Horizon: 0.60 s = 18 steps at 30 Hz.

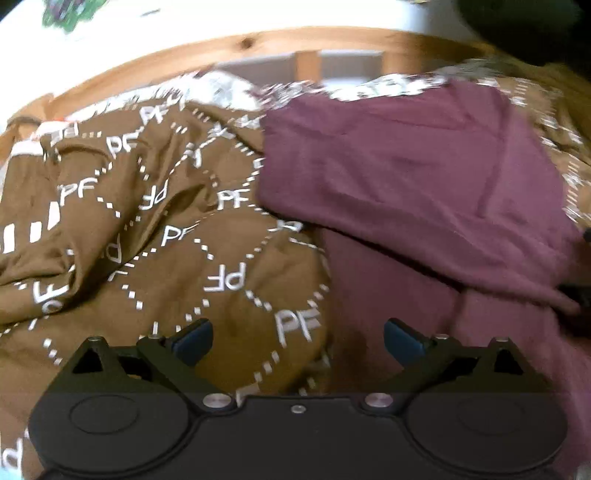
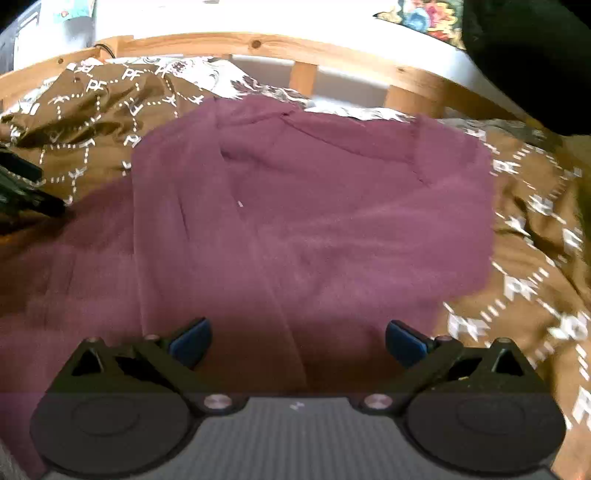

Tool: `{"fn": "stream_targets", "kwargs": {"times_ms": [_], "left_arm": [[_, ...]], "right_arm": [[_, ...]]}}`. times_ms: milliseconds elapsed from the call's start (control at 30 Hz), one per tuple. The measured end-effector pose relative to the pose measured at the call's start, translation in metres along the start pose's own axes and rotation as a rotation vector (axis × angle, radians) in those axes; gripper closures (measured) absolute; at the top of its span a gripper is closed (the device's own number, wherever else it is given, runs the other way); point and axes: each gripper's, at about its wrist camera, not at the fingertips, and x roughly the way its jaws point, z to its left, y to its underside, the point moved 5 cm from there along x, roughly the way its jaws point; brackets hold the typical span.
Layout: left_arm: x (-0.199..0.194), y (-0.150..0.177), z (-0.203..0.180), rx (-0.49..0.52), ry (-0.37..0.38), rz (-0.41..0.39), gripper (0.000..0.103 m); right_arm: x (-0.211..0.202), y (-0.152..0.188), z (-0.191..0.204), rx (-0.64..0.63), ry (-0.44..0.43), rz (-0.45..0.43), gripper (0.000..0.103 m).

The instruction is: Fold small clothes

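Location: a home bedroom. Indicators: a pine bed frame (image 1: 258, 40) with slats, a rumpled brown duvet (image 1: 166, 229) printed "PF", and a white wall (image 2: 221, 18) behind.

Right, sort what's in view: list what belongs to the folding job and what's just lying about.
Belongs to the job:
- maroon garment, spread on the bed, partly folded over itself
- left gripper, open, nothing between its fingers
- right gripper, open, above the garment

Just lying about:
- brown bedcover with white PF lettering, under the garment
- wooden bed frame behind
- colourful patterned fabric, top right corner
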Motion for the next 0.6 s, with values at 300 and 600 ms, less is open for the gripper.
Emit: {"fn": "stream_targets", "kwargs": {"times_ms": [300, 600], "left_arm": [[-0.059, 0.037, -0.037, 0.188, 0.133, -0.054, 0.001], [-0.073, 0.054, -0.057, 0.200, 0.269, 0.005, 0.001]], "right_arm": [[-0.081, 0.059, -0.003, 0.043, 0.018, -0.033, 0.000], [-0.117, 0.081, 0.034, -0.104, -0.045, 0.012, 0.000]]}}
